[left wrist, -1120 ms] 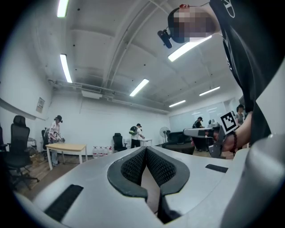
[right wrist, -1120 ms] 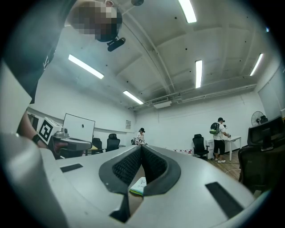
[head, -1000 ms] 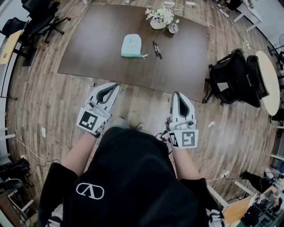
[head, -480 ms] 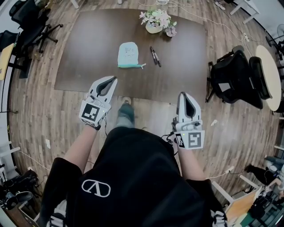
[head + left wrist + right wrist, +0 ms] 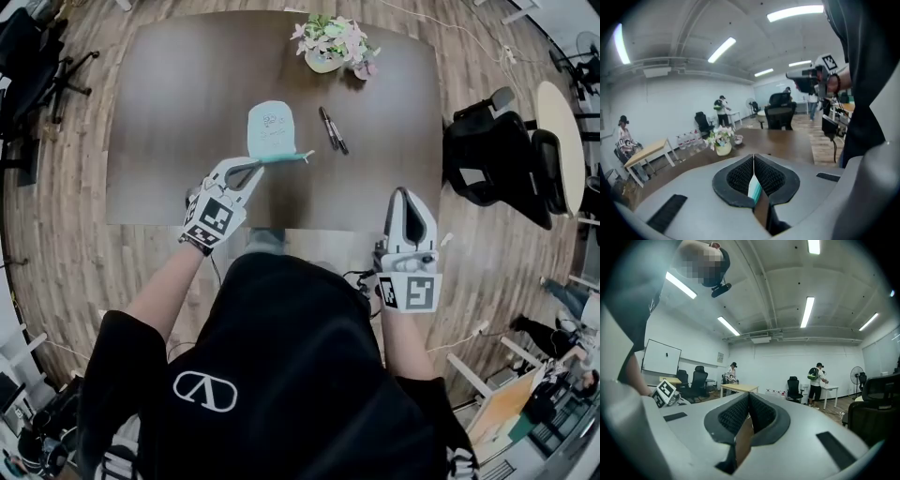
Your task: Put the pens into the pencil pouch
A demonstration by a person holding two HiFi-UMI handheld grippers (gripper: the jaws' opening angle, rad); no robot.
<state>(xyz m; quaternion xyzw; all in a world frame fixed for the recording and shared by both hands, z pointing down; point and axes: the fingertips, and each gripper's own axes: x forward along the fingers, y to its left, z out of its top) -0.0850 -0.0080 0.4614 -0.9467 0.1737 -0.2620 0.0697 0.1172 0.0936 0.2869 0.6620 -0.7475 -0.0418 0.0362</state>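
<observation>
Left gripper [image 5: 246,172] jaws pressed together, empty, tips just beside pale mint fabric pouch [image 5: 270,127]. Right gripper [image 5: 406,194] likewise closed, empty. Two black pens [image 5: 332,129] lay right of pouch.

Bright, even light from ceiling strips [image 5: 806,311]; strong fisheye bending, dark corners

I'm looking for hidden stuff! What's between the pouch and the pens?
Nothing. In the head view, only bare table lies between the pouch and the pens.

Print on the pencil pouch [image 5: 270,127] is too small to read; the left gripper [image 5: 753,159] hides most of it in its own view.
</observation>
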